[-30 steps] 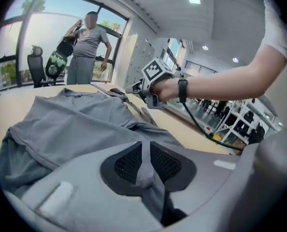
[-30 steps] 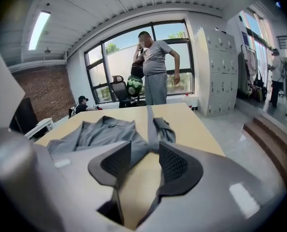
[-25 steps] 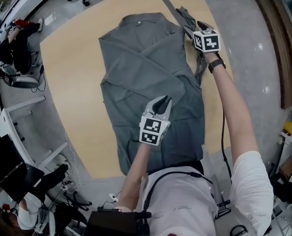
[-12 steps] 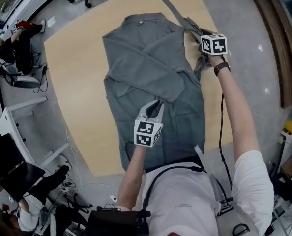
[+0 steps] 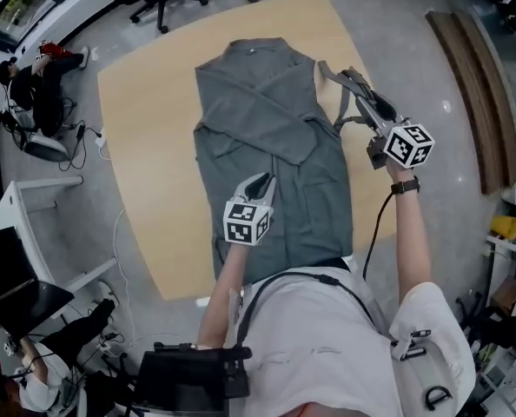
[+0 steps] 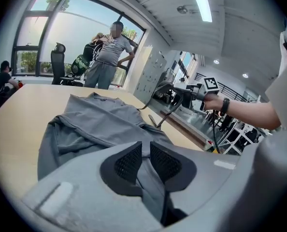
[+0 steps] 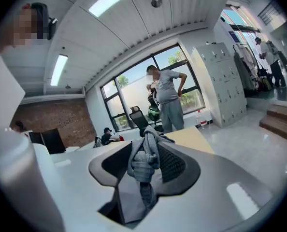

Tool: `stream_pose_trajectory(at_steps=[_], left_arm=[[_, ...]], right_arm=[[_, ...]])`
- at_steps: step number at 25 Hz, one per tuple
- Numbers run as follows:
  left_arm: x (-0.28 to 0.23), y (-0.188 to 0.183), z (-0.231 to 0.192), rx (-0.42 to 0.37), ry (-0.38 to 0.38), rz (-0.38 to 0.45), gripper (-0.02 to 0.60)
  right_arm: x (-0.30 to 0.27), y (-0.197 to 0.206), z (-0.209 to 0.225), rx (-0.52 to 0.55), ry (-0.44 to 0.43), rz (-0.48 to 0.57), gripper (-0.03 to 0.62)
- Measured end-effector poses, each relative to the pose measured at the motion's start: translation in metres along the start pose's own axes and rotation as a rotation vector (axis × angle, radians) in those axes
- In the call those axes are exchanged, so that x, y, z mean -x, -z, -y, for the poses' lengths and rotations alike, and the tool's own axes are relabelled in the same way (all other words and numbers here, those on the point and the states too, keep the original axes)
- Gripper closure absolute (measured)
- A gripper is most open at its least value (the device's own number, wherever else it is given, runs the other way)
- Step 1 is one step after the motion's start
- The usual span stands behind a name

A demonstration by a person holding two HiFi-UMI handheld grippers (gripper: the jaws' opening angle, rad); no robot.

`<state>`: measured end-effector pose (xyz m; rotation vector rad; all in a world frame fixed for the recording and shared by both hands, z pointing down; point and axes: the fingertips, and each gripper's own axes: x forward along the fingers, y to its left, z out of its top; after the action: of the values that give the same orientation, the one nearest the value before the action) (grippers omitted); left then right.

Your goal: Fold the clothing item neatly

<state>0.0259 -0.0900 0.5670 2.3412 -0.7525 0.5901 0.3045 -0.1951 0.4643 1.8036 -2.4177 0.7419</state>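
Grey long-sleeved cloth shirt (image 5: 275, 146) lies flat on the pale wooden surface (image 5: 145, 137). The left gripper (image 6: 142, 159) pinches its lower front between closed fingers; the right gripper (image 7: 144, 164) clamps the bunched sleeve (image 5: 340, 81), lifted. Likely soft, light, floppy: best held at cuffs and hems.

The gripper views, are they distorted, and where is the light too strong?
Left gripper view: strong fisheye bending, black corners, the ceiling light strip blown out white. Right gripper view: same bending; the window is overbright, the bunched grey shirt fabric is sharp. Head view: even, soft light, the table edge curves.
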Motion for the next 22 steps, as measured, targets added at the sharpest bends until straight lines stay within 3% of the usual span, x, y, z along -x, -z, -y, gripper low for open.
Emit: stream_pose_trajectory(at_steps=[5,8,11,13,16,19,22], left_arm=[[0.020,-0.010,-0.008,0.042,-0.021,0.050,0.523],[0.035,-0.005,-0.016,0.084,-0.052,0.072,0.523],[0.049,0.001,-0.029,0.115,-0.094,0.087,0.523],[0.056,0.009,-0.041,0.143,-0.121,0.090,0.523],[0.062,0.021,-0.052,0.170,-0.149,0.080,0.523],[0.067,0.032,-0.054,0.182,-0.164,0.070,0.523],[0.069,0.041,-0.052,0.182,-0.176,0.059,0.523]], right_arm=[[0.013,-0.005,-0.105,0.057,-0.247,0.073,0.425],[0.006,0.021,-0.161,0.111,-0.344,0.027,0.424],[-0.022,0.075,-0.200,0.129,-0.417,-0.080,0.422],[-0.048,0.123,-0.214,0.163,-0.421,-0.186,0.421],[-0.086,0.192,-0.214,0.216,-0.355,-0.336,0.413],[-0.106,0.255,-0.196,0.266,-0.270,-0.486,0.344],[-0.107,0.285,-0.179,0.272,-0.215,-0.546,0.319]])
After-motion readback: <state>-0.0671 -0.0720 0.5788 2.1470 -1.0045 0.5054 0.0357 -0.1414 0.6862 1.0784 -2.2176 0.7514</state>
